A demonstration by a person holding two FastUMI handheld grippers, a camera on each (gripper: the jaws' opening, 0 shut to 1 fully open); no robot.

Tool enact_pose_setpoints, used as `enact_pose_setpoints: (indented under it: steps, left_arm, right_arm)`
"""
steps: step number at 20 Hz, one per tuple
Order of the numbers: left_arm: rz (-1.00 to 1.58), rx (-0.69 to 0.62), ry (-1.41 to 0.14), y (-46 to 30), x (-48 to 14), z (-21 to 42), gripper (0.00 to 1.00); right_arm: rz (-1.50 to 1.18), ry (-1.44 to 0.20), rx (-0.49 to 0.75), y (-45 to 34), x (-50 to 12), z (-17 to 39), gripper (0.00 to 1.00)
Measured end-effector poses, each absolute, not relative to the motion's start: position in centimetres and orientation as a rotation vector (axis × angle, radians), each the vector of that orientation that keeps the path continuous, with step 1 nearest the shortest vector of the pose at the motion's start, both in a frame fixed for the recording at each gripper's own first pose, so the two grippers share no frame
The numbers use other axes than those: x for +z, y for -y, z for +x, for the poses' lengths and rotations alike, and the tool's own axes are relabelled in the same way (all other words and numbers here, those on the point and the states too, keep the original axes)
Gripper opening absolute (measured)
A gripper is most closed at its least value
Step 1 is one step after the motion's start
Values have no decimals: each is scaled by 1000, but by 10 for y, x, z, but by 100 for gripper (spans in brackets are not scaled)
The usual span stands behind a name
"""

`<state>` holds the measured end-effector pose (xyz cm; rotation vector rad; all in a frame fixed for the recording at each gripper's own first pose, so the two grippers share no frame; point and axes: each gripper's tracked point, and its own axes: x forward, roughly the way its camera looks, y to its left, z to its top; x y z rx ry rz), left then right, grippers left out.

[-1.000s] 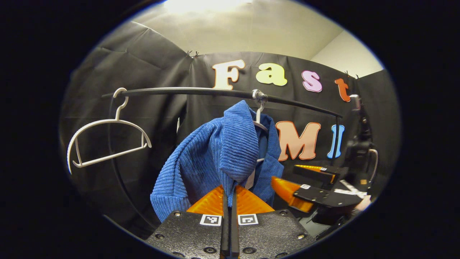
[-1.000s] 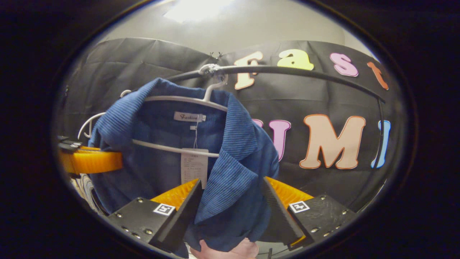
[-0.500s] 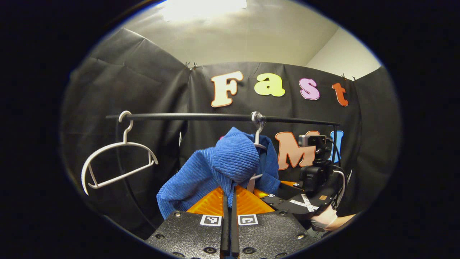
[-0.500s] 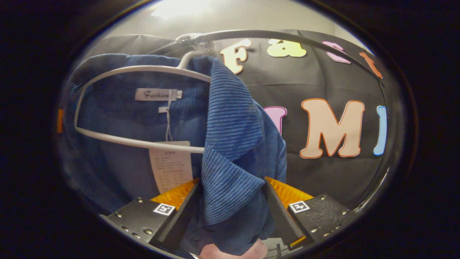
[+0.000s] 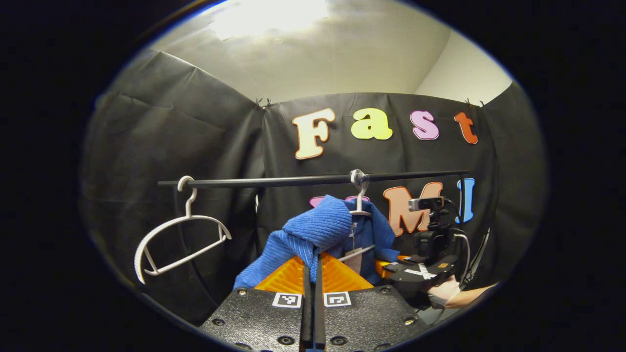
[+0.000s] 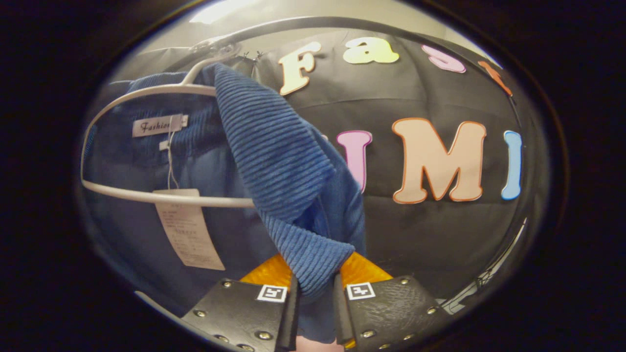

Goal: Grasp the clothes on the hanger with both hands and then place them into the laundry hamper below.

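A blue ribbed jacket hangs on a white hanger from the black rail. My left gripper is shut on a fold of its near shoulder, which drapes over the fingertips. My right gripper is at the jacket's far side, held by a hand. In the right gripper view the jacket is close up, its lapel pinched in the right gripper, which is shut on it. The hanger's bar and a paper tag show inside the collar.
An empty white hanger hangs at the left end of the rail. The rail's right upright stands near the booth wall. In the right gripper view the rail arcs close overhead.
The right gripper's jaws, wide apart around the lapel before, have closed on it. The left gripper has drawn back and lower from the rail, pulling the shoulder fold with it.
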<state>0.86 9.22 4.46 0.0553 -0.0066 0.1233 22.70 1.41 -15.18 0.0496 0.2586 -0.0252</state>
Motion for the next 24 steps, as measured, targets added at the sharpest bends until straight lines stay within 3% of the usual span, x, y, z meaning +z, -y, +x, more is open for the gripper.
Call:
enact_pose_setpoints:
  steps: [4,5,9,11,24]
  left_arm:
    - [64,143,8,-105,48,4,1]
    - [26,138,5,-105,47,4,2]
    - [-192,103,33,-115,57,3,2]
    - [-238,86,39,-124,58,2,2]
    - [5,6,-80,-143,74,3,2]
  right_arm:
    - [37,-172,-106,23,-123,237,30]
    - [41,-159,-122,33,-118,241,25]
    - [46,-105,-149,54,-95,255,25]
    - [43,-76,-156,62,-84,262,30]
    - [78,1,-126,58,-60,288,30]
